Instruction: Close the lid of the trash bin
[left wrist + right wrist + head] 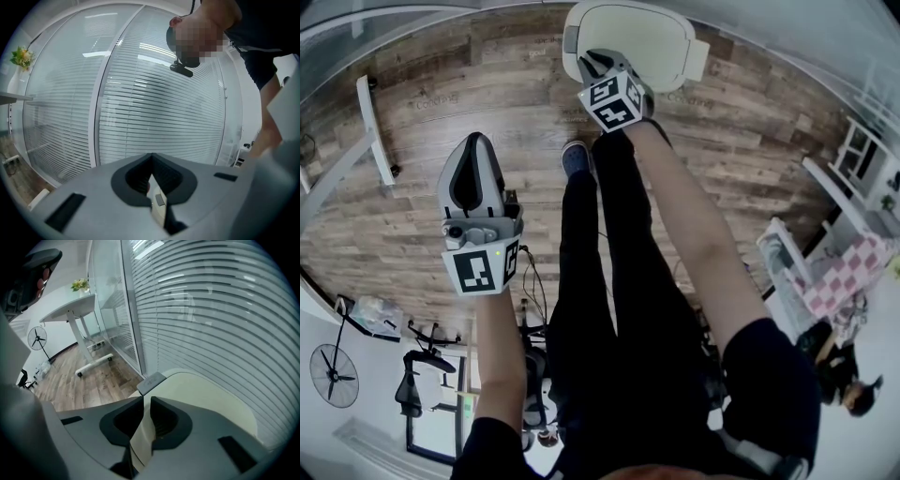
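The white trash bin (642, 37) stands on the wood floor at the top of the head view, with its cream lid (201, 394) lying low. My right gripper (605, 66) reaches down onto the lid's near edge. In the right gripper view that edge runs between the jaws of the right gripper (146, 401), and the pads press on it. A grey tab (151, 382) sits on the lid just beyond the jaws. My left gripper (473, 141) hangs over bare floor, well left of the bin. In its own view the left gripper (151, 157) has its tips together with nothing held.
Glass walls with white blinds (211, 310) rise right behind the bin. A white desk (70, 310) with flowers and a standing fan (37, 338) lie to the left. The person's legs (600, 244) fill the middle of the head view. A checkered item (839, 277) sits at the right.
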A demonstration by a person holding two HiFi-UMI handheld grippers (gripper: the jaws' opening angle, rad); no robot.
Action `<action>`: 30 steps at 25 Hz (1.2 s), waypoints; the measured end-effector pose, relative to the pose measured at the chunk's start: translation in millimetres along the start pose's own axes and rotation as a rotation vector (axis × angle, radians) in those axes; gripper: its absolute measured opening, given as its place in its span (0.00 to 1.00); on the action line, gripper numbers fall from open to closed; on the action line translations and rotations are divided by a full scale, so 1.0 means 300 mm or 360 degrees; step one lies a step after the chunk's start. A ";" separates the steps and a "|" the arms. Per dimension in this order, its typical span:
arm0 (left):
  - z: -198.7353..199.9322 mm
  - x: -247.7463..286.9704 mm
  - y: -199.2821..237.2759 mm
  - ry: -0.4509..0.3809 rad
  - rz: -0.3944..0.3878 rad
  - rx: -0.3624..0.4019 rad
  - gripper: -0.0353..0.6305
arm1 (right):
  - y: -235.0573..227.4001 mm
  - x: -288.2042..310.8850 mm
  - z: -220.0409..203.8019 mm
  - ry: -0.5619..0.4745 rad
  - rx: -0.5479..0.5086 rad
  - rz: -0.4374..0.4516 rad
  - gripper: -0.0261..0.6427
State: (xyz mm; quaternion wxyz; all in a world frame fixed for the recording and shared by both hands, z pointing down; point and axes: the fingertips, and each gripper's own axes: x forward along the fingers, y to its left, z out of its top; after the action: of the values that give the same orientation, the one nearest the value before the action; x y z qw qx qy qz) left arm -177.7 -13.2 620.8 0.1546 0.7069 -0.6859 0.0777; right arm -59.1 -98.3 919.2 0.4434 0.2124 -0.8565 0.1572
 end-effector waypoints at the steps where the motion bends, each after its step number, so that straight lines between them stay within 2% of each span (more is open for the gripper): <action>1: 0.000 0.003 0.002 -0.0001 0.0001 -0.0001 0.06 | -0.005 0.001 0.001 0.0000 0.0006 -0.0006 0.10; 7: -0.005 0.019 0.004 0.0006 -0.0003 0.0000 0.06 | -0.010 -0.003 0.004 -0.0045 0.0058 -0.0002 0.09; 17: 0.019 0.000 0.005 -0.0012 0.0011 0.0000 0.06 | -0.021 -0.014 -0.003 -0.0010 0.0125 0.0025 0.09; 23: 0.069 -0.032 -0.008 -0.0036 0.0001 0.0009 0.06 | -0.092 -0.148 -0.077 -0.0034 0.0286 -0.0102 0.09; 27: 0.111 -0.064 -0.019 -0.0042 -0.0022 0.0021 0.06 | -0.129 -0.328 -0.089 -0.0121 0.0334 -0.0200 0.10; 30: 0.158 -0.101 -0.024 -0.0057 -0.0026 0.0026 0.06 | -0.181 -0.492 -0.075 -0.0218 0.0392 -0.0328 0.09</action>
State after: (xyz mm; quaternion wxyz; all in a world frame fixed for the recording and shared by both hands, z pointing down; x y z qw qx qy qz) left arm -176.7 0.1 565.8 0.1373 0.7150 -0.6820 0.0694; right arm 60.0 -101.8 814.2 0.3683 0.3620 -0.8327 0.2000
